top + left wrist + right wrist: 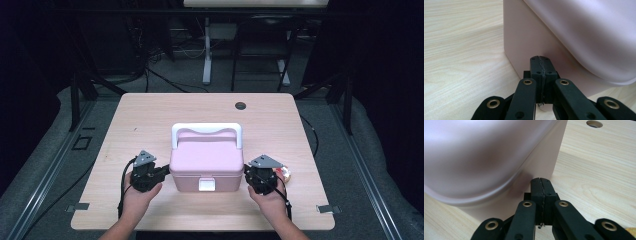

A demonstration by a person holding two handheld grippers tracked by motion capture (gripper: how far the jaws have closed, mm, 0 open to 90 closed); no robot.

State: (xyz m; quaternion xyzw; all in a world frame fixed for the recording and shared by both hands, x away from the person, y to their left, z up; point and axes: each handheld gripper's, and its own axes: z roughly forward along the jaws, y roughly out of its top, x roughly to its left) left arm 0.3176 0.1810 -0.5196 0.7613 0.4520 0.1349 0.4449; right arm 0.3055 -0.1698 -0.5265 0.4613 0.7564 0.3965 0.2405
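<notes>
Wooden table (150,115); closed left gripper (161,172), right gripper (248,176) flanking pink box (206,160).

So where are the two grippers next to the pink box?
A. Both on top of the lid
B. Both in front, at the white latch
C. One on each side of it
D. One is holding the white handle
C: in the high view the left gripper sits at the left side of the pink box and the right gripper at its right side, both with jaws shut.
</notes>
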